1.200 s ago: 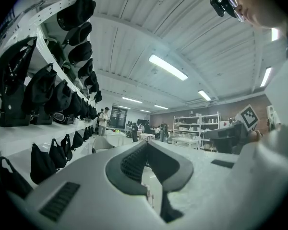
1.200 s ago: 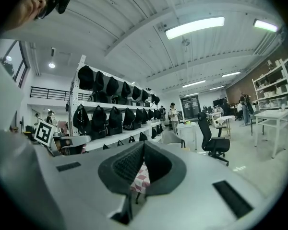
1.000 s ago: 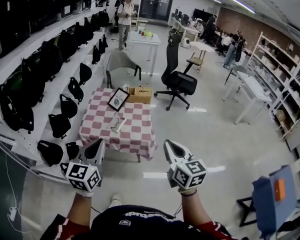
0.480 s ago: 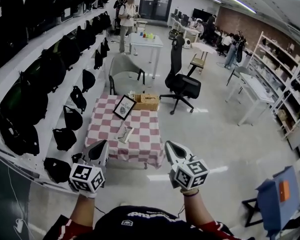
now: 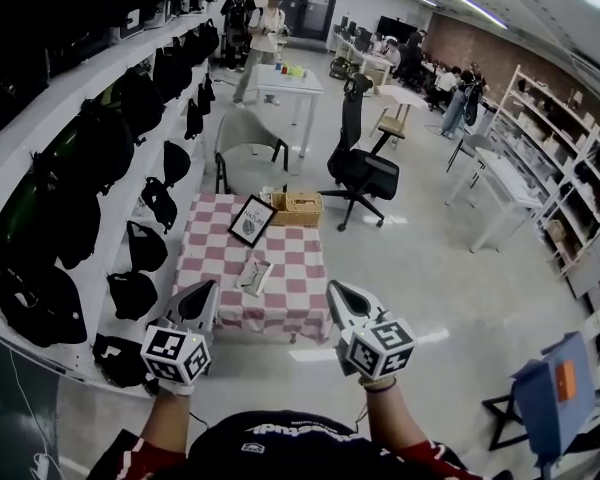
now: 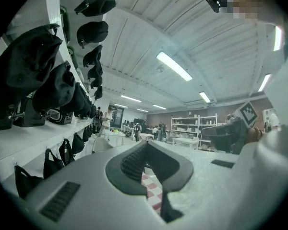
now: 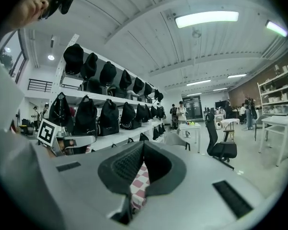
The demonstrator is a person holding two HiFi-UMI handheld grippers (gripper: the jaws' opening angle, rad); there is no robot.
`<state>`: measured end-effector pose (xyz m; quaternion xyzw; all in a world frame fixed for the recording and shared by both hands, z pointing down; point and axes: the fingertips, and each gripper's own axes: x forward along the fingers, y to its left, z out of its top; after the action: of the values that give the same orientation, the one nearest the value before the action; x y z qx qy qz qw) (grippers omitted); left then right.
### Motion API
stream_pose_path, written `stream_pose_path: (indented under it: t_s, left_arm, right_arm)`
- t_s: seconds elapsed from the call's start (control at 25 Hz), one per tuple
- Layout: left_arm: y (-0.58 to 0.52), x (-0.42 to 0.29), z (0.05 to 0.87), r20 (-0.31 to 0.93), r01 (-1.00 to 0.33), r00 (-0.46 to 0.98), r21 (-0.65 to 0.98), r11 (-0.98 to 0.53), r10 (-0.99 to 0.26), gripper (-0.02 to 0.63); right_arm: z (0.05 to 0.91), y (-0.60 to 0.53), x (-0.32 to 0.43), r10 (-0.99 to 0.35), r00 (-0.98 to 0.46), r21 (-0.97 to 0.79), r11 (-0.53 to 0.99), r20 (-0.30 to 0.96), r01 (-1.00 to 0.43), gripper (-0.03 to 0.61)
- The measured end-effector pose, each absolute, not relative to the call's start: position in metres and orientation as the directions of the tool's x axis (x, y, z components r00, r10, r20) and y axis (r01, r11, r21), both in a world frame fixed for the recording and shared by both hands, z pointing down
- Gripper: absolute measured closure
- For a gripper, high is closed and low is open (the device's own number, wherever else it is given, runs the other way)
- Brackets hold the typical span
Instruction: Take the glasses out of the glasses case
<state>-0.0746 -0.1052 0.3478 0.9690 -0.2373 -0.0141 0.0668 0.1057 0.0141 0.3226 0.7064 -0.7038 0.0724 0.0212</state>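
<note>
A low table with a red-and-white checkered cloth (image 5: 212, 260) stands ahead of me in the head view. On it lies a pale, oblong glasses case (image 5: 253, 276), too far off to tell whether it is closed. My left gripper (image 5: 196, 302) and right gripper (image 5: 341, 297) are held level in front of my body, short of the table's near edge. Both are shut with nothing between the jaws. In the left gripper view the left gripper (image 6: 145, 145) has the checkered cloth showing below its tips. The right gripper view shows the same under the right gripper (image 7: 143, 145).
A framed picture (image 5: 252, 220) and a wicker basket (image 5: 295, 208) stand at the table's far end. White shelves of black bags (image 5: 100, 148) run along the left. A grey chair (image 5: 245, 143) and a black office chair (image 5: 360, 168) stand beyond the table. People stand at the back.
I have walked toward the checkered table, which now sits closer and more centred. Both grippers travelled forward with me, still shut.
</note>
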Motion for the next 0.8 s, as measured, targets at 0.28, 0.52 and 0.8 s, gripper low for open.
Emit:
stream_pose_path:
  t_s: [0.28, 0.52, 0.8]
  left_arm:
    - [-0.131, -0.080, 0.368, 0.018, -0.459, 0.886, 0.178, -0.871, -0.463, 0.607]
    - [-0.140, -0.081, 0.376, 0.025, -0.458, 0.886, 0.196, -0.867, -0.462, 0.607]
    - [-0.150, -0.078, 0.383, 0.029, -0.465, 0.883, 0.201, -0.862, -0.469, 0.607]
  right_arm:
    - [0.331, -0.009, 0.098, -0.989, 0.018, -0.049, -0.025, 0.149, -0.998, 0.576]
    - [0.331, -0.016, 0.102, -0.989, 0.051, -0.035, -0.057, 0.142, -0.998, 0.575]
    - [0.333, -0.024, 0.100, -0.992, 0.031, -0.020, -0.033, 0.121, -0.999, 0.575]
